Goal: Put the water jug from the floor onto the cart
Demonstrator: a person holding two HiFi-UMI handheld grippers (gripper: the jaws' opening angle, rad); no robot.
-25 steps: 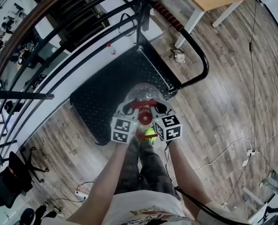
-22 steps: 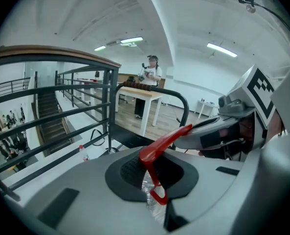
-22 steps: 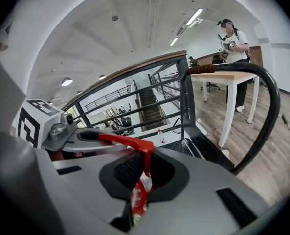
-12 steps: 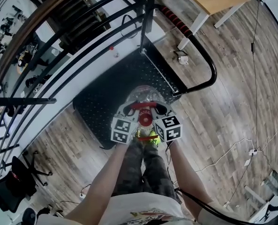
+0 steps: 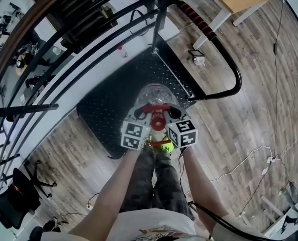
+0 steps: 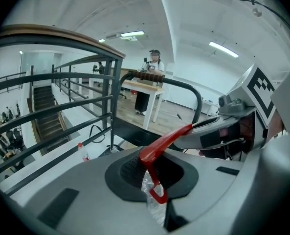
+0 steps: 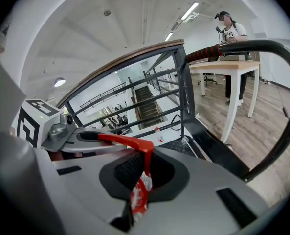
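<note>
the placing step looked in hand: the water jug (image 5: 156, 95), clear and domed, hung by its red handle (image 5: 158, 109) over the cart's black studded deck (image 5: 108, 109). the 2 claws, left gripper (image 5: 141, 115) and right gripper (image 5: 174, 113), pinched that handle. next move, by my guess: settle it upright, then let go.

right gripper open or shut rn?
Shut. The right gripper has its fingers pinched on the red handle of the water jug, no gap showing.
</note>
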